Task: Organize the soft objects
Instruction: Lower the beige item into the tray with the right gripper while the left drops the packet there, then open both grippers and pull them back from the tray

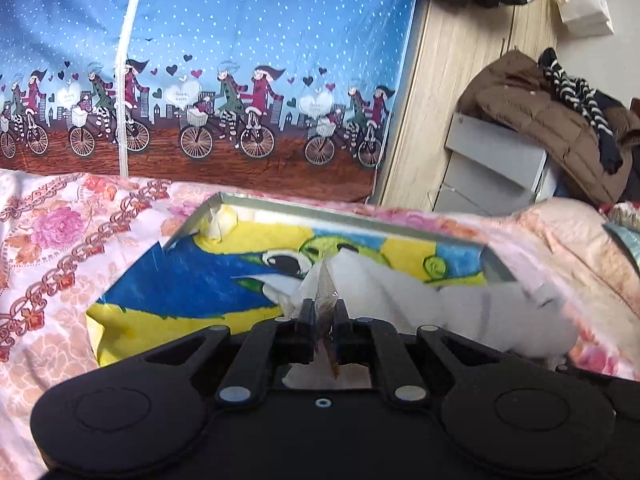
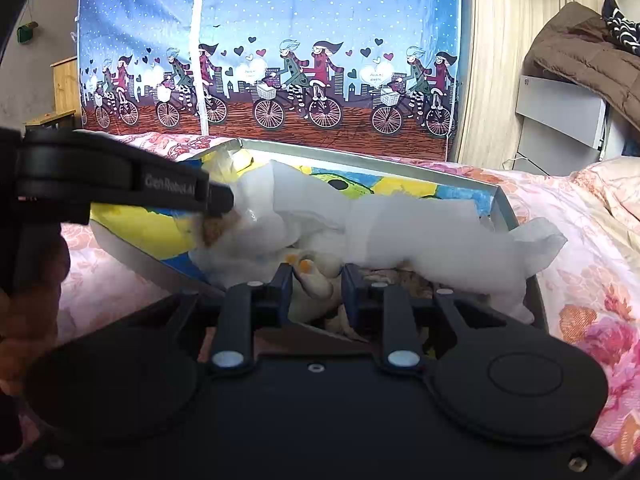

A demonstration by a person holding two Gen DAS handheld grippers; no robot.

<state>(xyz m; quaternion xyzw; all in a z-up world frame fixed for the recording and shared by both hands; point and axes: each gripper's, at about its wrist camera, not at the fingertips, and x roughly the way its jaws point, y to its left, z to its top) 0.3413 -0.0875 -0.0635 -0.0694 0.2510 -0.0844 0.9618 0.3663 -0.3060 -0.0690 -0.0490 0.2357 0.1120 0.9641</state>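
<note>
The left gripper [image 1: 323,307] has its fingers clamped on white tissue [image 1: 362,276] over the painted box [image 1: 320,206] on the bed [image 1: 60,240]; right gripper [image 2: 316,280] fingers pinch a soft toy [image 2: 316,280] at six o'clock inside the box; likely mid-packing; next, lay the tissue over the toy.

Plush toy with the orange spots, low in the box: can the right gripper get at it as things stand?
Probably yes. The plush toy already sits between the right gripper fingers, uncovered there; the white paper lies just beyond. Whether the pads press it is unclear.
</note>
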